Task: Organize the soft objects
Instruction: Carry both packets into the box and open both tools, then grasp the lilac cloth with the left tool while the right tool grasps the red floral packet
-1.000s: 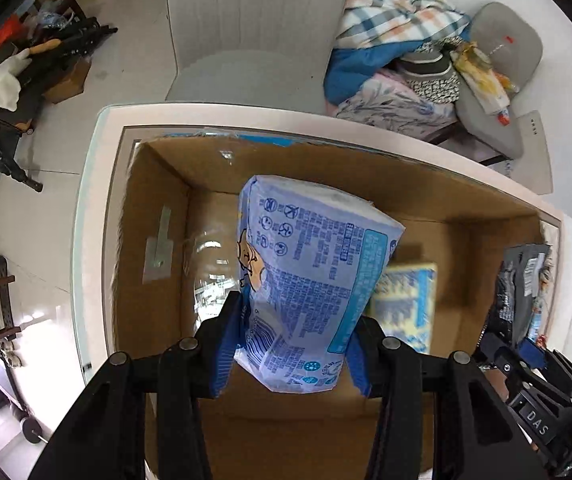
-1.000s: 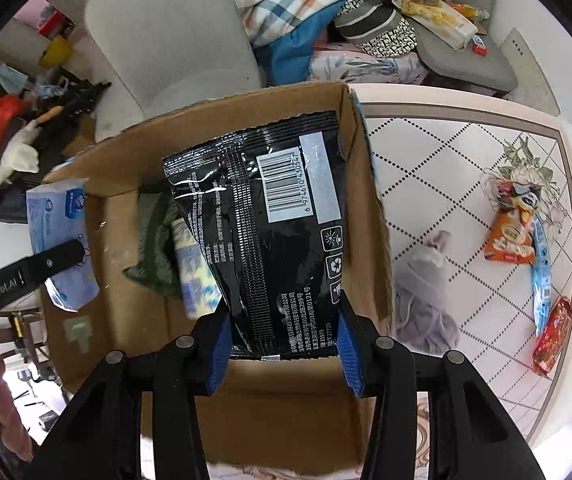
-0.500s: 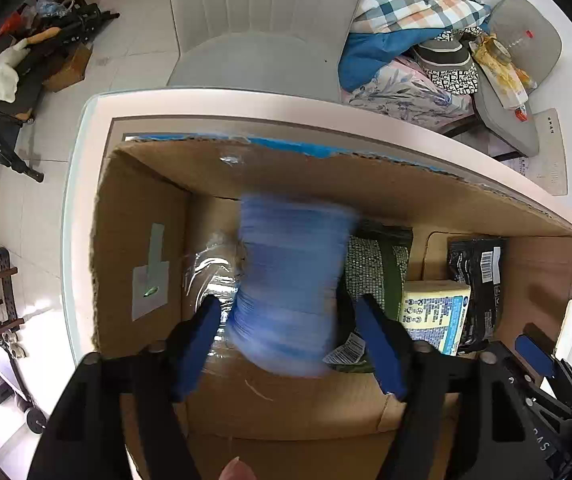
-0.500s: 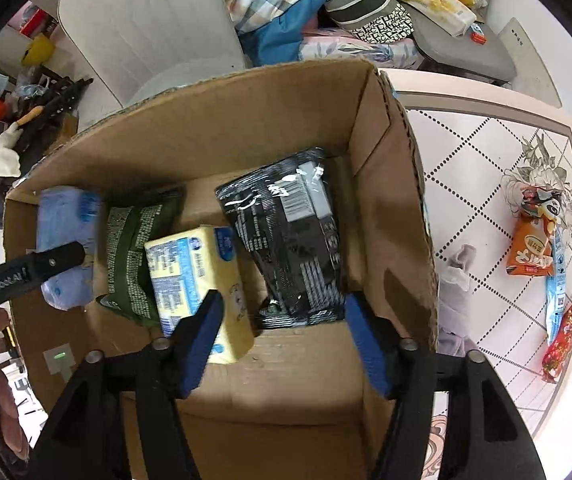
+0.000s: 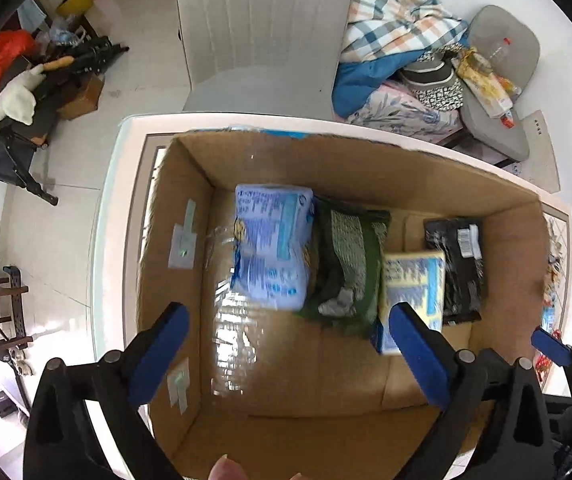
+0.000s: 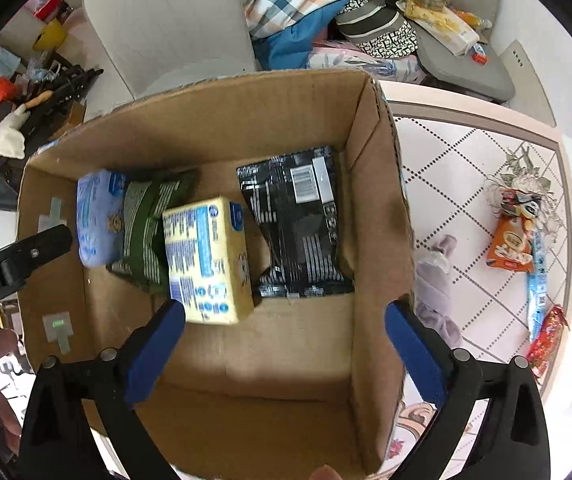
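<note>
Cluttered room; white patterned table (image 6: 465, 168) carries an open cardboard box (image 6: 381, 208). Release step: both tongs point down over it, left gripper (image 5: 286, 316) and right gripper (image 6: 286, 312) opening, nothing between the jaws. Blue pack (image 5: 272, 246) and black pouch (image 6: 297, 220) lie on the box floor (green and yellow packs between). Next, likely: lift clear of the walls, fetch the orange packet (image 6: 511, 246); the table's right side is open.
</note>
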Demonstrator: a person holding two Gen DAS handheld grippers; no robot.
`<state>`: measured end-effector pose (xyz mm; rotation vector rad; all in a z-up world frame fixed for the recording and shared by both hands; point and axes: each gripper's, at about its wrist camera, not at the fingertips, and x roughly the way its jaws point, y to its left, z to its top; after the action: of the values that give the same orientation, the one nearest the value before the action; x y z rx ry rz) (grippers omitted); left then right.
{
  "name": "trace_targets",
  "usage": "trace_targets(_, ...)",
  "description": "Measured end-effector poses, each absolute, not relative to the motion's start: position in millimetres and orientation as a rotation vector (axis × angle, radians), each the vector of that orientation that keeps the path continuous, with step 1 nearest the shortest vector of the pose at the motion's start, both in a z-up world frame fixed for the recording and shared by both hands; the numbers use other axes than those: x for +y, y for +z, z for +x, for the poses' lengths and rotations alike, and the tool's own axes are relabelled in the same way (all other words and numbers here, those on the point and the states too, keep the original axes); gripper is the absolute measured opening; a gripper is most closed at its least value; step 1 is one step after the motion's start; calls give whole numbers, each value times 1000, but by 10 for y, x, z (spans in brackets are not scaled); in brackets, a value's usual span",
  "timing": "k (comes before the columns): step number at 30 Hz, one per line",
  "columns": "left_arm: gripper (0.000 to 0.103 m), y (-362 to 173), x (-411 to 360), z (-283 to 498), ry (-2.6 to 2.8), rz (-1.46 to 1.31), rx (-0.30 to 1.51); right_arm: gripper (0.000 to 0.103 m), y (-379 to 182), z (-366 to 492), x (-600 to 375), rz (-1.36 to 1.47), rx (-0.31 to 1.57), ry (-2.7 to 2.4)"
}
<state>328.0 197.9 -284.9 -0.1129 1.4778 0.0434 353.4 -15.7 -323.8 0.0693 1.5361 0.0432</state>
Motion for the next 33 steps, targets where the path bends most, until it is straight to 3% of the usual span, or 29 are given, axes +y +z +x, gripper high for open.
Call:
trace_targets(24,103,-1748,1842,1893,46,-130,1305,102,-1988,2203,-236,67,1316,127)
trace_targets(33,103,-1451,1170,1900,-20,-41,1253,102,-1926,2052,-874,211,1318,101)
